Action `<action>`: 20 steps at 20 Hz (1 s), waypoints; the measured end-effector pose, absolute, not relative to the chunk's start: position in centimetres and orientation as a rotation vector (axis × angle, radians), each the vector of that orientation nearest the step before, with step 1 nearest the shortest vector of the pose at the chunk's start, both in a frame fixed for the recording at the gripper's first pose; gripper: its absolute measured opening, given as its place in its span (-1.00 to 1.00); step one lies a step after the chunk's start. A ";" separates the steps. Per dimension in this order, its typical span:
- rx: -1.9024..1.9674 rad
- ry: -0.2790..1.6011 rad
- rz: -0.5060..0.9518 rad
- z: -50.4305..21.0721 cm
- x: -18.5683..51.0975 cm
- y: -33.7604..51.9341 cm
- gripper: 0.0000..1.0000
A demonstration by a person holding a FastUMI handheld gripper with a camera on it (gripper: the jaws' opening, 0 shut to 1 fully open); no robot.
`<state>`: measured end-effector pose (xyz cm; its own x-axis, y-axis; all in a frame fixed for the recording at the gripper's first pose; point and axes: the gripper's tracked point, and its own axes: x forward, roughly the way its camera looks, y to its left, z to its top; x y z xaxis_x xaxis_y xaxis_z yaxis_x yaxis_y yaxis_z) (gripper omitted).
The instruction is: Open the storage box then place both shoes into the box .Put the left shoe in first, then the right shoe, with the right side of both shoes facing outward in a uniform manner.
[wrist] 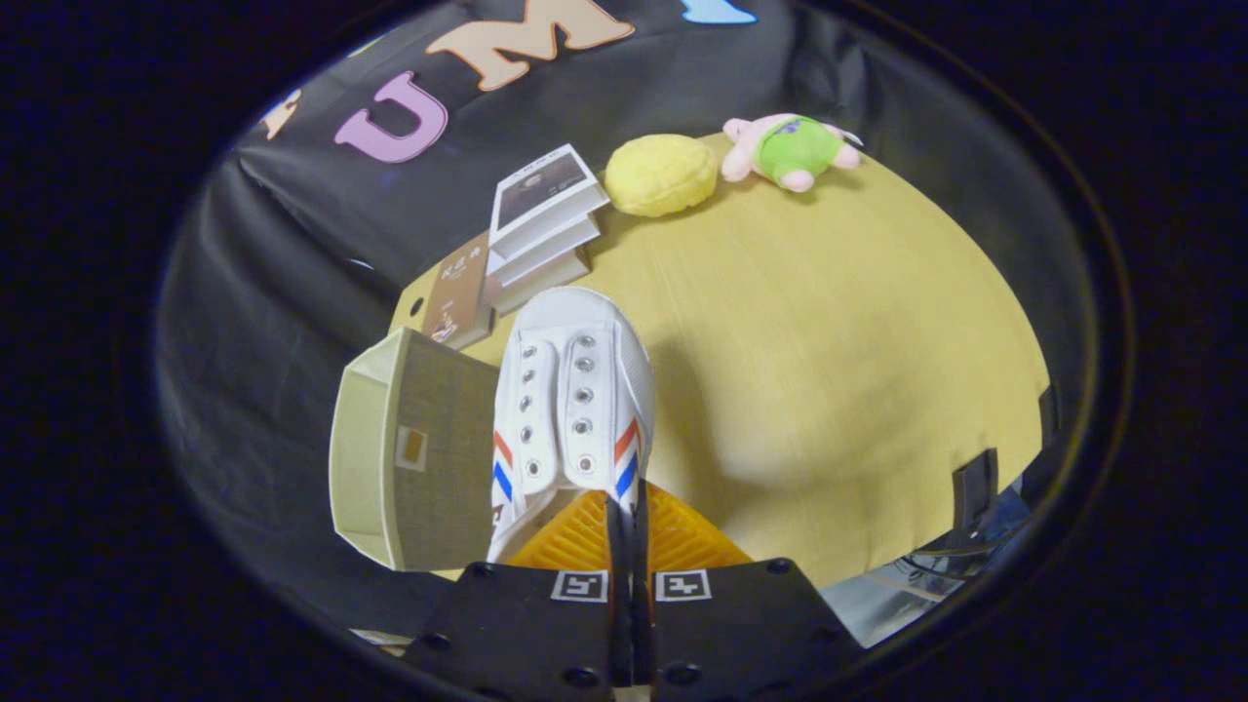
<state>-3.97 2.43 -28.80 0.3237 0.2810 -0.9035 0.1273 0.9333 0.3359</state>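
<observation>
My gripper (627, 509) is shut on the rear opening edge of a white lace-less shoe (570, 390) with red and blue stripes on its sides. The shoe's toe points away from the fingers, and its orange insole (575, 536) shows just ahead of them. The shoe seems to hang above the yellow table (829, 341), casting a shadow to its right. Close against the shoe's left side stands the storage box (429, 458), olive-brown with pale edges and a small label on the face turned toward me. Its inside is hidden from here.
Beyond the shoe's toe lies a stack of white books (541, 219) and a brown booklet (458, 292). A yellow plush (661, 174) and a pink and green plush toy (792, 148) sit at the table's far edge. Black clips (975, 487) mark the right edge.
</observation>
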 end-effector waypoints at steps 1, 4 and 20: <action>0.371 1.236 0.105 -28.2 -3.9 3.0 -0.92; 0.364 1.217 0.106 -26.7 -3.7 4.7 -0.92; 0.408 1.149 0.207 -22.1 -2.9 18.3 -0.92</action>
<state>-2.93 18.27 -22.14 0.4007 0.3644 -0.8406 0.0477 0.9079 0.4164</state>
